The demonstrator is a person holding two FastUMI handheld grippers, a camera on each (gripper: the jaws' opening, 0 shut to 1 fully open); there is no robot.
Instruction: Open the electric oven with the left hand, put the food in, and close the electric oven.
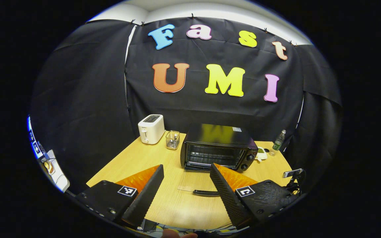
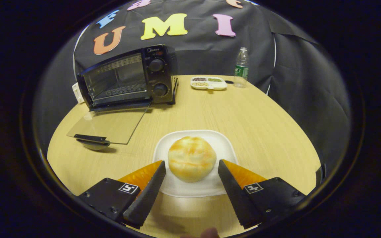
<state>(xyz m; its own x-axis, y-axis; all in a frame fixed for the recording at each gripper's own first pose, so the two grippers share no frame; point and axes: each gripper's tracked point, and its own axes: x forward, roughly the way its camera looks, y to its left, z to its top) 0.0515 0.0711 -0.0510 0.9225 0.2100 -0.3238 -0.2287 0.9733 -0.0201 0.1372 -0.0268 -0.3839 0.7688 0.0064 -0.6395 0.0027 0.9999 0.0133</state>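
The black electric oven [image 1: 218, 148] stands at the middle of the wooden table, its glass door [image 1: 190, 189] folded down flat with the dark handle [image 1: 207, 192] at the front. My left gripper [image 1: 186, 166] hangs open above the table in front of that door, holding nothing. In the right gripper view a round golden bun [image 2: 192, 158] lies on a white plate [image 2: 225, 140]. My right gripper [image 2: 191, 162] is open, one finger on each side of the bun and apart from it. The oven [image 2: 127, 77] and its lowered door [image 2: 111, 124] lie ahead to the left.
A white toaster [image 1: 151, 128] and a small clear holder [image 1: 172, 139] stand left of the oven. To the oven's right are a divided snack dish [image 2: 208, 83] and a water bottle [image 2: 241, 67]. Bare table [image 2: 260, 125] lies between the plate and the oven.
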